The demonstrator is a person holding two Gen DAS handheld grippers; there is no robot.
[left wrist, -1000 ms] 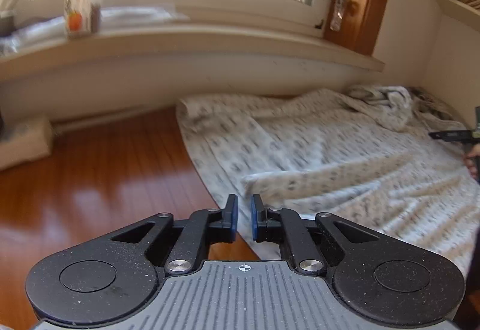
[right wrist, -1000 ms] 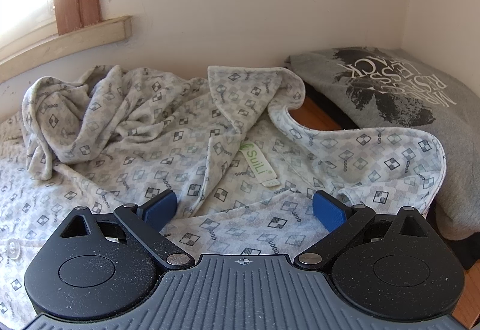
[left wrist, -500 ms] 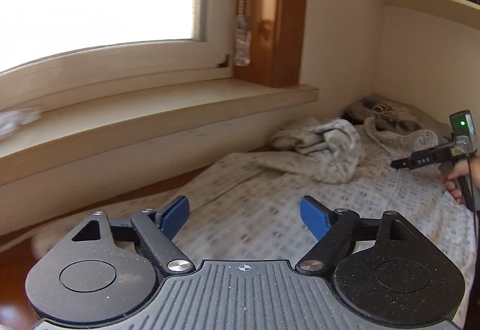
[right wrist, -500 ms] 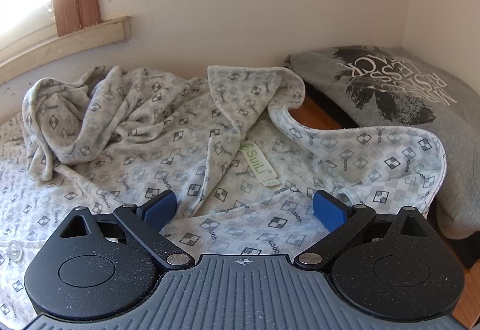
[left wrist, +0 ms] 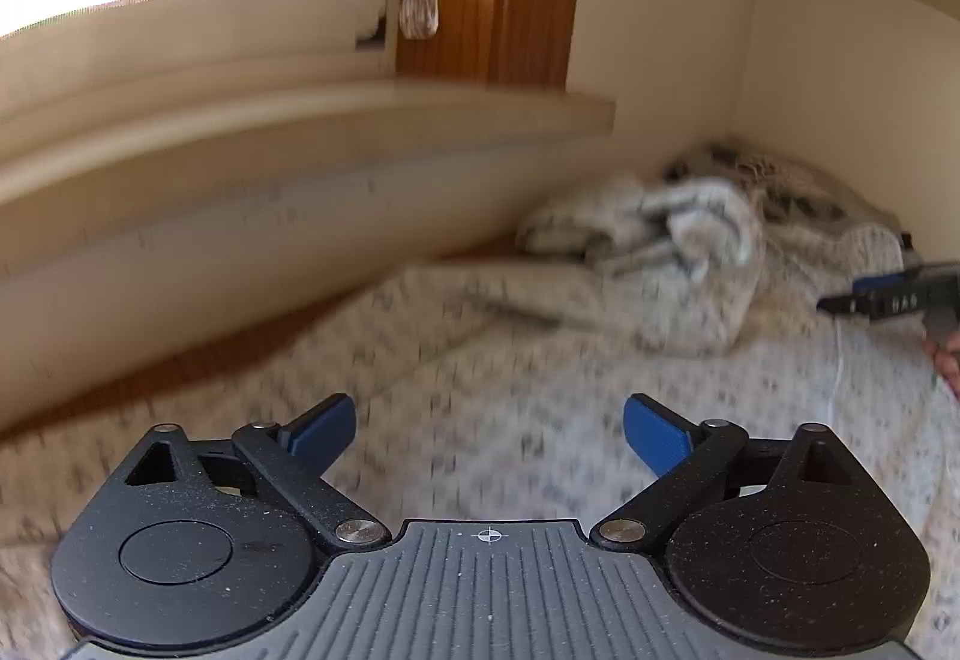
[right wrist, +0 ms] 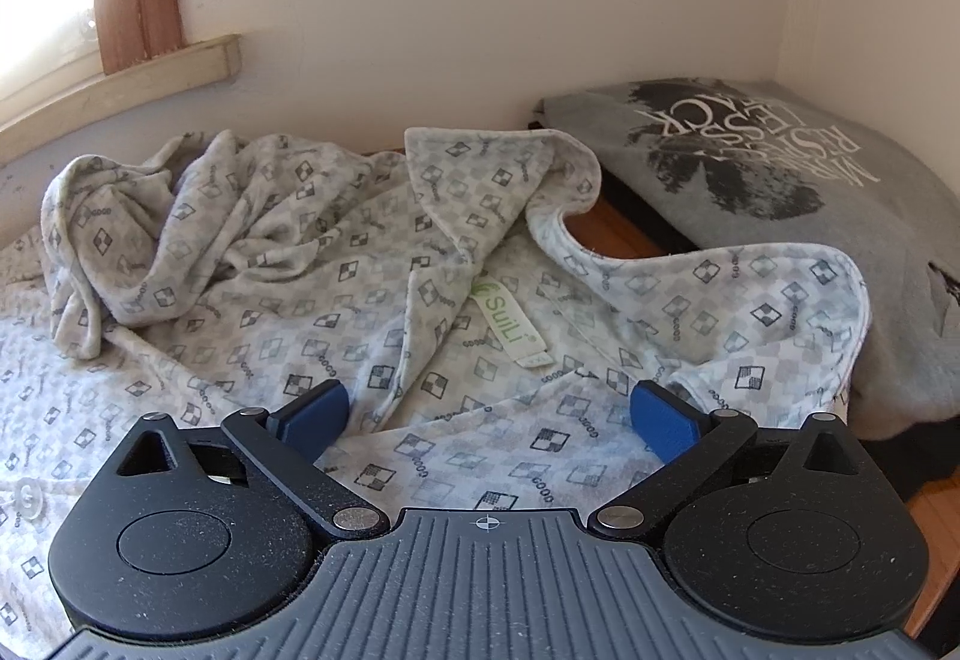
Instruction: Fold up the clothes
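My left fingers (left wrist: 489,429) opening wide, nothing between, blurred patterned pyjama top (left wrist: 540,390) spread just below. My right fingers (right wrist: 486,417) spread apart, empty, hovering over pyjama top (right wrist: 336,300) near collar label (right wrist: 510,321). Bunched sleeve (right wrist: 126,216) ahead left. Grey sweatshirt (right wrist: 780,180) ahead right, against wall.

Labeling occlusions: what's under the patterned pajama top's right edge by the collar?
The patterned pajama top overlaps a grey printed sweatshirt there; wood floor shows in the collar gap. How far the sweatshirt runs underneath is hidden.
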